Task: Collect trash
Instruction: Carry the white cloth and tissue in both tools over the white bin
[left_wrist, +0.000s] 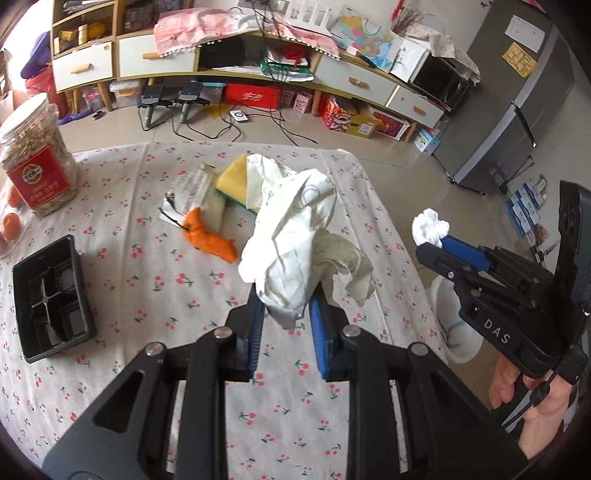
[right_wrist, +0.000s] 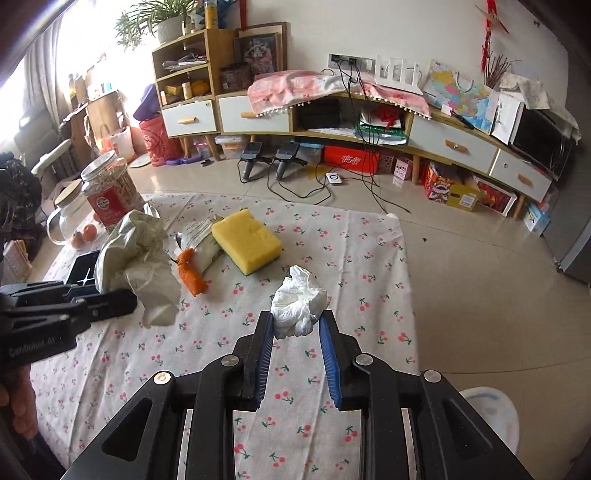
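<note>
Left wrist view: left tongs (left_wrist: 286, 301) clamped on crumpled paper (left_wrist: 299, 236), held above the surface (left_wrist: 147, 266).
Right tongs (right_wrist: 296, 326): clamped on white tissue ball (right_wrist: 299, 301) (near the right edge).
On surface: orange peel (right_wrist: 190, 273), yellow sponge (right_wrist: 245, 240), black tray (left_wrist: 50, 299) at left edge.

Covering worktop (right_wrist: 332, 258): matt printed cloth. Showing creased paper wrapper (left_wrist: 299, 236), soft crumpled tissue (right_wrist: 299, 306), porous foam sponge (right_wrist: 245, 240), glossy black plastic tray (left_wrist: 51, 299). Lining matt black plastic claws: ribbed blue pads (right_wrist: 330, 362).
</note>
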